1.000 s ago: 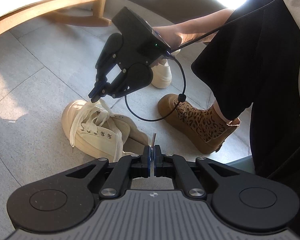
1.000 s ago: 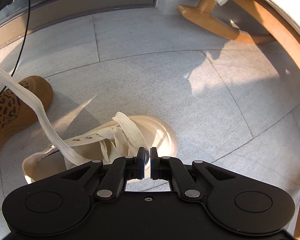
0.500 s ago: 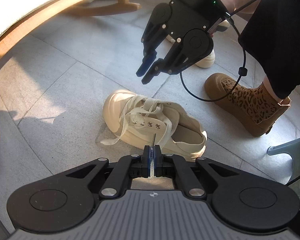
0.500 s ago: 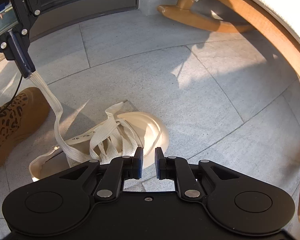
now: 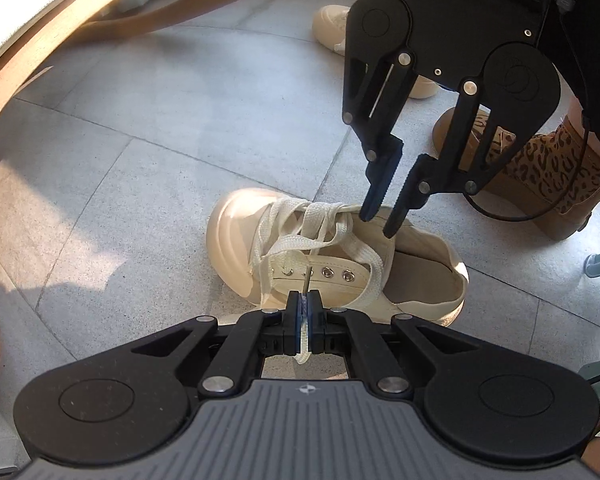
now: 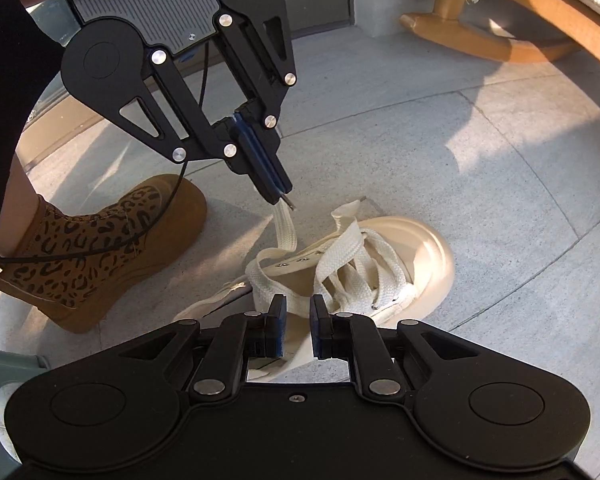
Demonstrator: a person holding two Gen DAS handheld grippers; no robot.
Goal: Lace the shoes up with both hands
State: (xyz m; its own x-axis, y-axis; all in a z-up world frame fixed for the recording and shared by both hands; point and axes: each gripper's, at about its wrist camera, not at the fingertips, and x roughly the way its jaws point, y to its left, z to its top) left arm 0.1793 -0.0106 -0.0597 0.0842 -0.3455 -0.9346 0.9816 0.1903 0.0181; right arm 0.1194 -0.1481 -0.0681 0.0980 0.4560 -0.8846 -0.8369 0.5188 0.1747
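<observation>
While I am watching through both wrist cameras, the cream shoe [image 5: 340, 264] is lying on the grey tiled floor [image 5: 140, 200], tipped onto its side with its rounded toe pointing toward the wooden chair base [image 5: 172, 0] and its open heel end toward the person's leopard-print boot [image 5: 548, 176]. My left tongs [image 5: 305, 312] are clenching the tip of the shoelace [image 5: 308, 240], with the thin aglet poking out past the blue pads and hovering just above the row of metal eyelets [image 5: 326, 273] on the upturned side of the shoe. From the right wrist view, those left tongs [image 6: 280, 196] are pointing steeply down, and the flat lace [image 6: 286, 232] is hanging from them in a short slack curve to the shoe's collar. My right tongs [image 6: 298, 320] are standing released, their jaws parted with nothing between the pads, hovering close over the tongue area where the crossed lace loops are bunching loosely. In the left wrist view the right tongs [image 5: 378, 220] are showing as two separated fingertips just above the far side of the shoe, near the lace crossings; I cannot tell whether they are touching it. A second cream shoe [image 5: 332, 28] is sitting farther off on the floor, partly hidden behind the right tongs' body.
</observation>
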